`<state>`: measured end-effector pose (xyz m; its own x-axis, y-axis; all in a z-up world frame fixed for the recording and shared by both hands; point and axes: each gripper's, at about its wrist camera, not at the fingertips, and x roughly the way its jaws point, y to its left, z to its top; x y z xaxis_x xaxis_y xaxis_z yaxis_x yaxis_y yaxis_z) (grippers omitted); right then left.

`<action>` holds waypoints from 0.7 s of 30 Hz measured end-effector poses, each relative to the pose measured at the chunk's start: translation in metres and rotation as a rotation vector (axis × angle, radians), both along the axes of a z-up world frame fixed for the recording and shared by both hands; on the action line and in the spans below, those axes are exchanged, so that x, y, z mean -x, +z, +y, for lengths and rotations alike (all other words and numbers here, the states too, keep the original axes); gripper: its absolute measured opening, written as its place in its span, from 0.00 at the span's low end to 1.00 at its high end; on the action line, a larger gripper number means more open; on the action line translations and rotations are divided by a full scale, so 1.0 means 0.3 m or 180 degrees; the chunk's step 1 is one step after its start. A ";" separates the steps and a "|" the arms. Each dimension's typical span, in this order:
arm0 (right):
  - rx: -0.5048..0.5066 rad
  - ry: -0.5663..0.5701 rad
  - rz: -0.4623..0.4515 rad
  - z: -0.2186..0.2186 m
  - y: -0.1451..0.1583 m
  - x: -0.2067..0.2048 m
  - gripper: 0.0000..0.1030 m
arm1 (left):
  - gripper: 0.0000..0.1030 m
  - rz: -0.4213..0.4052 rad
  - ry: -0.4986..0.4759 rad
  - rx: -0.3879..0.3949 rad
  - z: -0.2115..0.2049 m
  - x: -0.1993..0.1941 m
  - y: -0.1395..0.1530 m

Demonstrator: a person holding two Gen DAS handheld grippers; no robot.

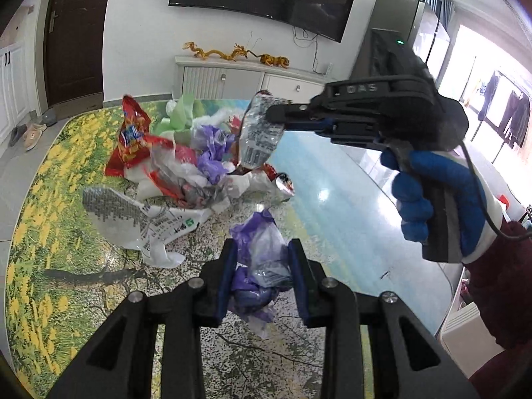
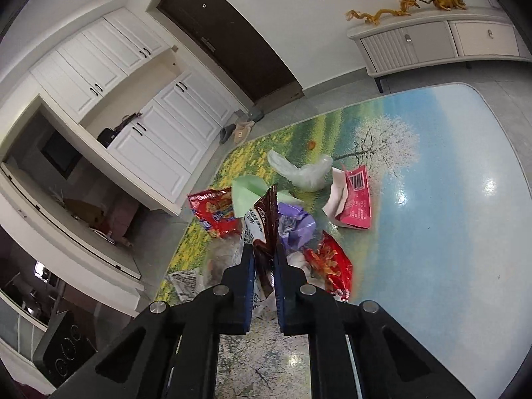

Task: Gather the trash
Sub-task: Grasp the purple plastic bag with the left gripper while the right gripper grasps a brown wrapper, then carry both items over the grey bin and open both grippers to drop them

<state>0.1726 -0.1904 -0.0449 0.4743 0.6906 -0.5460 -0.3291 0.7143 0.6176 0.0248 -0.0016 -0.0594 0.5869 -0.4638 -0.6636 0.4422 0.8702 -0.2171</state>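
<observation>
Trash is gathered in a pile (image 1: 186, 166) on the mat (image 1: 50, 199), at about 11 o'clock from the left gripper (image 1: 262, 266) in the left wrist view. The right gripper (image 2: 264, 262) is closed on a brown wrapper (image 2: 264, 229), whose long axis runs forward along the fingers, toward 12 o'clock. In the left view this wrapper (image 1: 261, 133) shows its silver side and hangs directly above the pile, so the right hand (image 1: 432, 199) is the nearer one. I judge that it only needs to release.

The left gripper grips a purple bag (image 1: 259, 266) between its fingers, with the bag standing up toward 12 o'clock, near the pile but not over it. A pink packet (image 2: 357, 199) and a clear bag (image 2: 302, 173) lie apart, at 1 o'clock in the right view.
</observation>
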 end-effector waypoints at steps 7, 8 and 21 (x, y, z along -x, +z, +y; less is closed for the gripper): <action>0.0028 -0.0383 -0.0371 -0.212 0.148 0.124 0.10 | 0.28 -0.0171 -0.0199 -0.0021 -0.130 -0.036 0.123; 0.0083 -0.0513 -0.0406 -0.279 0.159 0.148 0.10 | 0.28 -0.0185 -0.0274 -0.0019 -0.175 -0.055 0.141; 0.1015 -0.2266 0.0243 -1.143 -0.081 0.412 0.11 | 0.29 0.0204 -0.1405 -0.0027 -1.075 -0.249 0.115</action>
<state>0.0489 -0.5333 -0.0693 0.6973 0.0388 -0.7158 0.3099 0.8841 0.3497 0.0995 -0.3241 -0.0248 0.2913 -0.6551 -0.6972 0.7577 0.6029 -0.2499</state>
